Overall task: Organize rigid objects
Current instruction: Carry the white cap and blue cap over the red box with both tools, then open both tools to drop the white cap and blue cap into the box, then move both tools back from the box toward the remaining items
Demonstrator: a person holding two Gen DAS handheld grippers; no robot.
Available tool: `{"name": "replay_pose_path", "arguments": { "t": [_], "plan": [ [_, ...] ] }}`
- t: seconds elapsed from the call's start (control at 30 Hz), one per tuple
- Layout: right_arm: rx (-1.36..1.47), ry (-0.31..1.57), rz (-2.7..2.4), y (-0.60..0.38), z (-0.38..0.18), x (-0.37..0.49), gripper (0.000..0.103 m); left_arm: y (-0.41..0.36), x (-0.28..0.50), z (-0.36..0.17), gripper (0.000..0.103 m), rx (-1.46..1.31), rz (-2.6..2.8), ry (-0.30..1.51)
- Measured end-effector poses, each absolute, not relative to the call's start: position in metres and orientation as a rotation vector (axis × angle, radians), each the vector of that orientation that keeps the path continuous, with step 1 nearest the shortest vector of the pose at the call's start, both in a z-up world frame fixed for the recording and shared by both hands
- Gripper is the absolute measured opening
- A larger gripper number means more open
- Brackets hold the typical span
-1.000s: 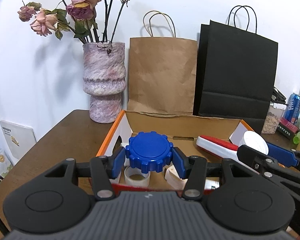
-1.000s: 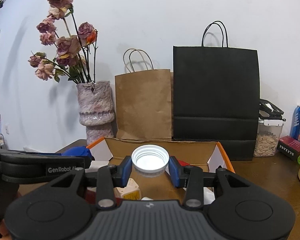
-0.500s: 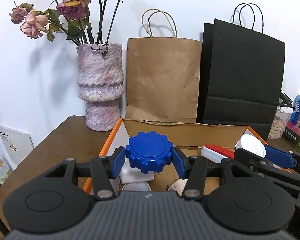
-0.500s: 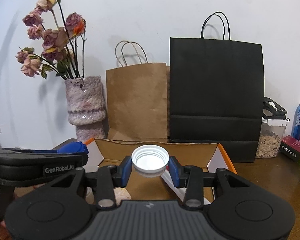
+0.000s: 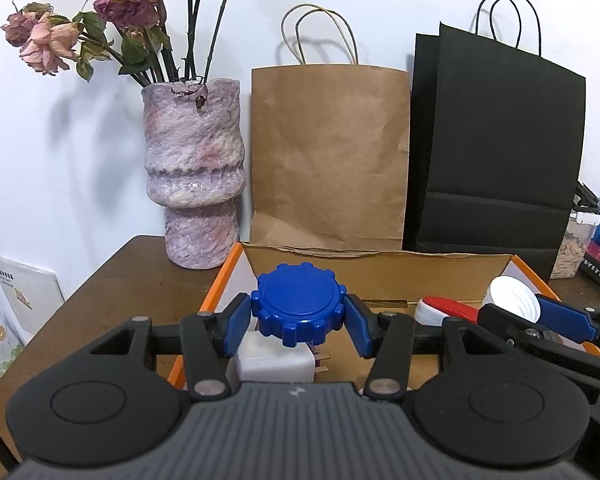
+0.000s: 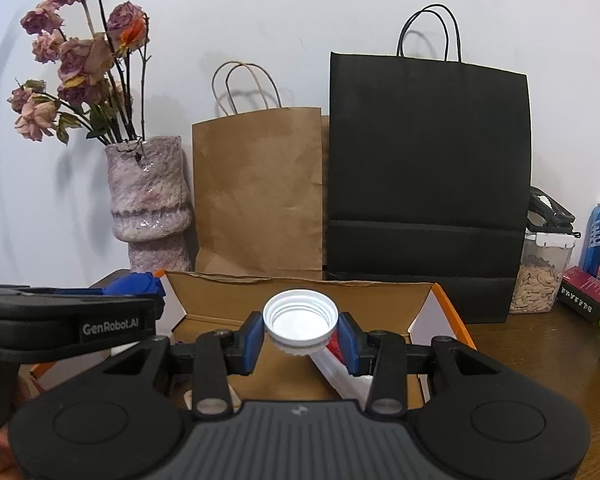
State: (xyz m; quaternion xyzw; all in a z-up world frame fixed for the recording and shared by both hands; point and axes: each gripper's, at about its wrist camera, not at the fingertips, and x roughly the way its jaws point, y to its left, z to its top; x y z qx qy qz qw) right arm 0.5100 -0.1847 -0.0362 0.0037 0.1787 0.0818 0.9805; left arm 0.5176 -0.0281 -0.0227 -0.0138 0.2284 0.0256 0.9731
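The left gripper [image 5: 299,322] pinched a blue ridged lid [image 5: 299,304] above the left end of an open cardboard box [image 5: 380,266] on a brown table [image 5: 112,292]. Just to its right, the right gripper [image 6: 300,338] pinched a white threaded cap [image 6: 300,318], hollow side up, over the same box.

left claw [image 5: 299,314]: black frame | blue pads | silver screws | "GenRobot.AI" marking

Right tongs [image 6: 301,334] clamped on white threaded cap [image 6: 300,320], open side up, above cardboard box [image 6: 340,290] with orange edges. Left tongs [image 6: 100,312] at frame left, gripping blue lid [image 6: 134,283]. Behind: vase [image 6: 148,204], brown bag [image 6: 260,192], black bag [image 6: 426,184] on desk [image 6: 540,344].
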Motion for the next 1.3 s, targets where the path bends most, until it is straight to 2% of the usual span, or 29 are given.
{"name": "replay_pose_path", "arguments": {
  "t": [0.3,0.4,0.43,0.47,0.53,0.57,0.63,0.77,0.9,1.3],
  "plan": [
    [0.000,0.378,0.153,-0.185,-0.039,0.516,0.039,-0.030,0.520,-0.024,0.053,-0.014,0.049,0.460],
    [0.004,0.386,0.133,-0.187,-0.039,0.517,0.040,-0.029,0.520,-0.023,0.062,-0.012,0.058,0.455],
    [0.007,0.387,0.123,-0.188,-0.039,0.517,0.046,-0.029,0.519,-0.023,0.070,-0.012,0.061,0.452],
    [0.013,0.391,0.117,-0.189,-0.039,0.518,0.058,-0.029,0.519,-0.023,0.074,-0.012,0.067,0.450],
    [0.023,0.387,0.102,-0.192,-0.039,0.517,0.072,-0.029,0.518,-0.022,0.085,-0.010,0.077,0.444],
    [0.024,0.383,0.095,-0.193,-0.039,0.516,0.078,-0.029,0.518,-0.021,0.088,-0.010,0.082,0.443],
    [0.026,0.376,0.084,-0.195,-0.038,0.515,0.085,-0.028,0.518,-0.021,0.100,-0.010,0.103,0.441],
    [0.041,0.368,0.070,-0.199,-0.038,0.514,0.100,-0.024,0.519,-0.019,0.103,-0.026,0.114,0.448],
    [0.036,0.365,0.071,-0.199,-0.037,0.513,0.103,-0.024,0.520,-0.019,0.103,-0.022,0.120,0.452],
    [0.043,0.364,0.073,-0.200,-0.036,0.513,0.103,-0.023,0.518,-0.018,0.103,-0.026,0.120,0.452]
  ]
}}
